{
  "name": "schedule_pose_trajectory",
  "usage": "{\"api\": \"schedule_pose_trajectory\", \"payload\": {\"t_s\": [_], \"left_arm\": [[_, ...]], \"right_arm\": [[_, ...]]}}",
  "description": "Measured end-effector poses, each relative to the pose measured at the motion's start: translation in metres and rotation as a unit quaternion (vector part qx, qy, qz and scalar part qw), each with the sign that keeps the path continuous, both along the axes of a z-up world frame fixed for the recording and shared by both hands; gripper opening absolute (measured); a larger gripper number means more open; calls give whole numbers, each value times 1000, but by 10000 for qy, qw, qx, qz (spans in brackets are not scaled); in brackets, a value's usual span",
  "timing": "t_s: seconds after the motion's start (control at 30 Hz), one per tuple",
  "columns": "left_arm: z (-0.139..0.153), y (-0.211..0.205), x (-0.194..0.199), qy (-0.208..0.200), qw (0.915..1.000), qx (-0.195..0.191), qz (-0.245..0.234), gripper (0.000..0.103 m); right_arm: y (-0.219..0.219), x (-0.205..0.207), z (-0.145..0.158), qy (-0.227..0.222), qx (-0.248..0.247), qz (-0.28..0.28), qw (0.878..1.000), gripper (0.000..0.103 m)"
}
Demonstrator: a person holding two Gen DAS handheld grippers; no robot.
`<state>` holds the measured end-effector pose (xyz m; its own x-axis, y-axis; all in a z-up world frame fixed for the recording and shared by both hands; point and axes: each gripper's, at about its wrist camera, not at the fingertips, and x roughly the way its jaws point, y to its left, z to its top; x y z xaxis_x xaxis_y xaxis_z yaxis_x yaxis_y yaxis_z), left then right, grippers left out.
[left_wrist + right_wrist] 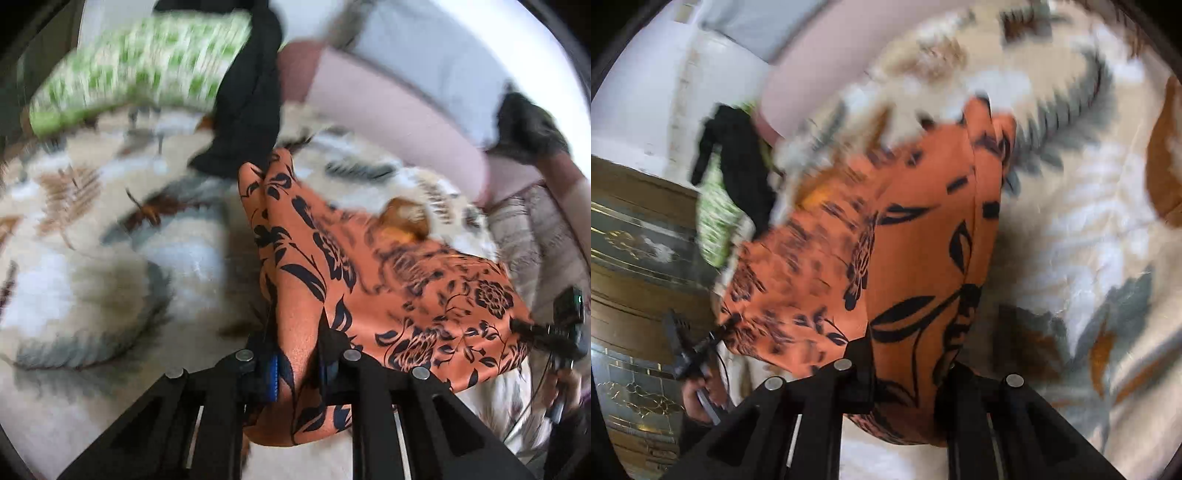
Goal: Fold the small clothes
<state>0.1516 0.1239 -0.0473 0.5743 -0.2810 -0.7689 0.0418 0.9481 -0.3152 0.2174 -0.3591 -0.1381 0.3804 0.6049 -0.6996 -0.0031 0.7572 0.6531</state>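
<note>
Both claws angled down: left claw (pixel 295 354), right claw (pixel 908 373) clamped on orange garment (pixel 388 295)

Home bedroom: leaf-print blanket (pixel 92 236) on bed, pink pillow (pixel 388 110), clothes heaped.

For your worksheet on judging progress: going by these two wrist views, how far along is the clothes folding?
Done: nothing looks folded yet. The black garment lies loose by the green-patterned cloth at the far side of the leaf-print blanket.
In hand: the orange floral garment, pinched in the jaws of both the left gripper and the right gripper.
Left: folding it, then the black one.
</note>
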Motion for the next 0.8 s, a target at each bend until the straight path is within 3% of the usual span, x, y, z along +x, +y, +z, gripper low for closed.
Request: {"api": "schedule_pose_trajectory", "payload": {"t_s": [0.07, 0.13, 0.17, 0.2, 0.23, 0.27, 0.3, 0.33, 0.37, 0.4, 0.5, 0.63, 0.73, 0.8], "left_arm": [[13, 4, -41, -103, 9999, -24, -3, 16], [6, 6, -73, 17, 10000, -36, 58, 21], [-9, 7, -89, 181, 9998, 28, 73, 29], [-35, 7, -104, 421, 9991, 62, 61, 46], [-67, 11, -113, 783, 9969, 3, 92, 53], [-91, 15, -116, 1233, 9922, -29, 207, 53], [-95, 20, -121, 1104, 9934, -184, 251, 53], [-88, 23, -122, 926, 9951, -186, 282, 54], [-74, 24, -120, 825, 9958, 3, 388, 54], [-62, 25, -117, 655, 9969, 78, 434, 54], [-28, 23, -98, 104, 9994, 58, 321, 62], [-36, 6, -57, 114, 9987, 493, 12, 62], [-54, -10, -18, 220, 9949, 978, -129, 62], [-60, -11, -4, 199, 9923, 1220, -90, 53]], "right_arm": [[2, -34, 29, -269, -49, 145, 9995, 14], [-1, -72, 37, -278, 15, 218, 9994, 14], [-4, -90, 35, -206, 26, 235, 9995, 16], [-7, -108, 25, -77, -30, 222, 9997, 20], [-11, -125, 7, 84, -200, 217, 9995, 32], [-12, -137, -18, 302, -267, 301, 9987, 70], [-14, -148, -49, 704, -376, 353, 9962, 87], [-20, -158, -65, 796, -370, 265, 9958, 89], [-28, -166, -58, 442, -192, 113, 9988, 88], [-38, -169, -50, 390, -77, -91, 9992, 89], [-64, -168, -18, -124, -117, -638, 9978, 89], [-58, -139, -5, -259, -164, -565, 9979, 89], [-34, -110, -7, -352, -663, -502, 9959, 89], [-18, -90, -9, -376, -964, -635, 9926, 89]]}}
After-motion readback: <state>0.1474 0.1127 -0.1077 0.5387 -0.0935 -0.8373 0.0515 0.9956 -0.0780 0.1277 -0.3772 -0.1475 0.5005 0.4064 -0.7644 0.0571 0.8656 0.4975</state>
